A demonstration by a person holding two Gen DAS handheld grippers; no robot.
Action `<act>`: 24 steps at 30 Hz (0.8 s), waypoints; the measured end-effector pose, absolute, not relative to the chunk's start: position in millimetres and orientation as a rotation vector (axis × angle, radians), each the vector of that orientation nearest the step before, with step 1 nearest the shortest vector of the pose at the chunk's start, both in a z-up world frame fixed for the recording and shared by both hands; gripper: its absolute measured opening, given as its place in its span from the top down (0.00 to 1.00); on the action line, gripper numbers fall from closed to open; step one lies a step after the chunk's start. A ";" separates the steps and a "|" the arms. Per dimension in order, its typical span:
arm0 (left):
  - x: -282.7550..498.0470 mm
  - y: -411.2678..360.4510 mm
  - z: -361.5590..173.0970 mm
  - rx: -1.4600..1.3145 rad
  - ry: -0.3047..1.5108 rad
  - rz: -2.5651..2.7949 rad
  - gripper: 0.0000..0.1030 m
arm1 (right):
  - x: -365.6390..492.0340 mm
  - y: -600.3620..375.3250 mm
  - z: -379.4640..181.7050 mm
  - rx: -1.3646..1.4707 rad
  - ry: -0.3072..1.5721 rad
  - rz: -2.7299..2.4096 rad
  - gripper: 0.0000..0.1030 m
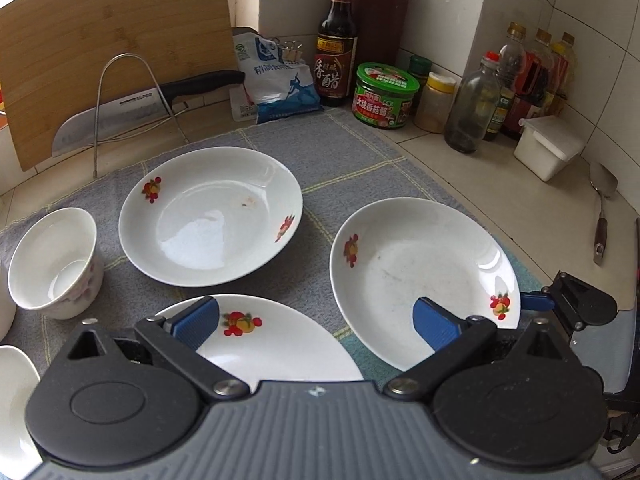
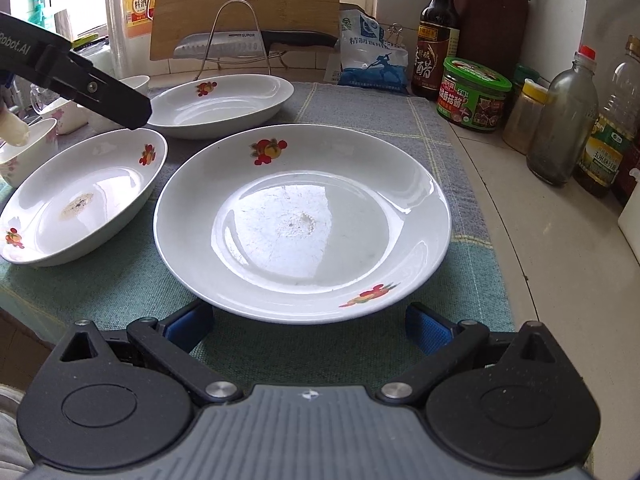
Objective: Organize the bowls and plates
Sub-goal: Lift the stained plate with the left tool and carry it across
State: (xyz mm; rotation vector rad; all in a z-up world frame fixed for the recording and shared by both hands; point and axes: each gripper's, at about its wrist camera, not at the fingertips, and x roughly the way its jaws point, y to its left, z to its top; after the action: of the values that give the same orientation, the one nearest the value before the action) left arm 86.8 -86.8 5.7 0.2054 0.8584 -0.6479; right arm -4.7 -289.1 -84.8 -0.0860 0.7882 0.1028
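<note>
Three white plates with red fruit prints lie on a grey checked cloth (image 1: 360, 152). My left gripper (image 1: 318, 322) hangs open above the near plate (image 1: 288, 352), its blue pads wide apart. The far plate (image 1: 210, 216) and the right plate (image 1: 424, 280) lie beyond it. A white floral bowl (image 1: 56, 264) stands at the left. My right gripper (image 2: 308, 326) is open just short of the right plate's (image 2: 304, 220) front rim, one pad on each side and neither touching. A blue finger (image 1: 538, 302) of it shows beside that rim.
At the back a cleaver (image 1: 120, 116) rests in a wire rack before a bamboo board (image 1: 112, 40). A salt bag (image 1: 276, 76), vinegar bottle (image 1: 336, 48), green jar (image 1: 384, 96) and several bottles line the wall. A white box (image 1: 548, 148) and spatula (image 1: 600, 208) lie right. More bowls (image 2: 28, 152) stand left.
</note>
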 end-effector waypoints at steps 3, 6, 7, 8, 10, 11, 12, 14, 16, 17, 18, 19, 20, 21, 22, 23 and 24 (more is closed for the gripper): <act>97.1 -98.1 5.4 0.204 0.884 -0.701 0.01 | -7.5 -291.5 -86.0 -0.091 0.769 0.122 0.00; 105.8 -111.6 4.0 0.225 0.899 -0.744 0.01 | -11.3 -293.6 -88.4 -0.096 0.734 0.140 0.00; 107.3 -115.4 4.1 0.231 0.891 -0.759 0.01 | -12.8 -294.1 -89.4 -0.095 0.722 0.144 0.00; 108.6 -119.1 4.2 0.238 0.883 -0.767 0.01 | -13.8 -294.3 -90.0 -0.097 0.714 0.147 0.00; 114.2 -131.6 3.1 0.275 0.876 -0.769 0.01 | -14.3 -295.7 -90.9 -0.099 0.700 0.157 0.00; 117.3 -137.9 2.3 0.294 0.877 -0.773 0.01 | -13.9 -296.5 -91.1 -0.099 0.696 0.161 0.00; 119.9 -143.5 1.2 0.310 0.879 -0.782 0.01 | -13.3 -297.6 -91.2 -0.100 0.692 0.164 0.00; 124.5 -155.2 -1.6 0.343 0.879 -0.809 0.01 | -13.2 -299.4 -91.9 -0.099 0.682 0.167 0.00; 128.9 -163.1 -6.3 0.370 0.875 -0.831 0.01 | -13.6 -300.8 -93.4 -0.099 0.666 0.167 0.00; 132.7 -168.1 -9.5 0.391 0.880 -0.849 0.01 | -13.7 -300.9 -93.7 -0.100 0.661 0.166 0.00; 135.9 -171.7 -11.9 0.405 0.884 -0.866 0.01 | -13.8 -300.7 -93.6 -0.102 0.661 0.167 0.00; 139.7 -174.6 -14.1 0.413 0.890 -0.882 0.01 | -13.3 -301.4 -93.4 -0.102 0.663 0.169 0.00; 144.8 -178.2 -17.0 0.422 0.900 -0.901 0.02 | -12.3 -301.6 -93.3 -0.104 0.663 0.170 0.00; 149.5 -182.1 -19.7 0.435 0.911 -0.914 0.03 | -11.5 -301.9 -93.2 -0.103 0.664 0.169 0.00; 153.3 -185.2 -21.9 0.449 0.916 -0.925 0.03 | -10.4 -301.7 -93.2 -0.104 0.666 0.170 0.00; 156.3 -188.5 -23.8 0.466 0.920 -0.942 0.04 | -10.0 -301.5 -92.9 -0.107 0.668 0.172 0.00; 159.6 -191.2 -25.5 0.480 0.922 -0.952 0.04 | -10.1 -301.5 -92.8 -0.108 0.668 0.174 0.00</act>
State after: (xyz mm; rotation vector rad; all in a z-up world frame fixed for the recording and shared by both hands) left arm 159.6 -191.2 -25.5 0.4800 0.9218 -0.9520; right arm -10.1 -301.5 -92.8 -0.1079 0.6678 0.1741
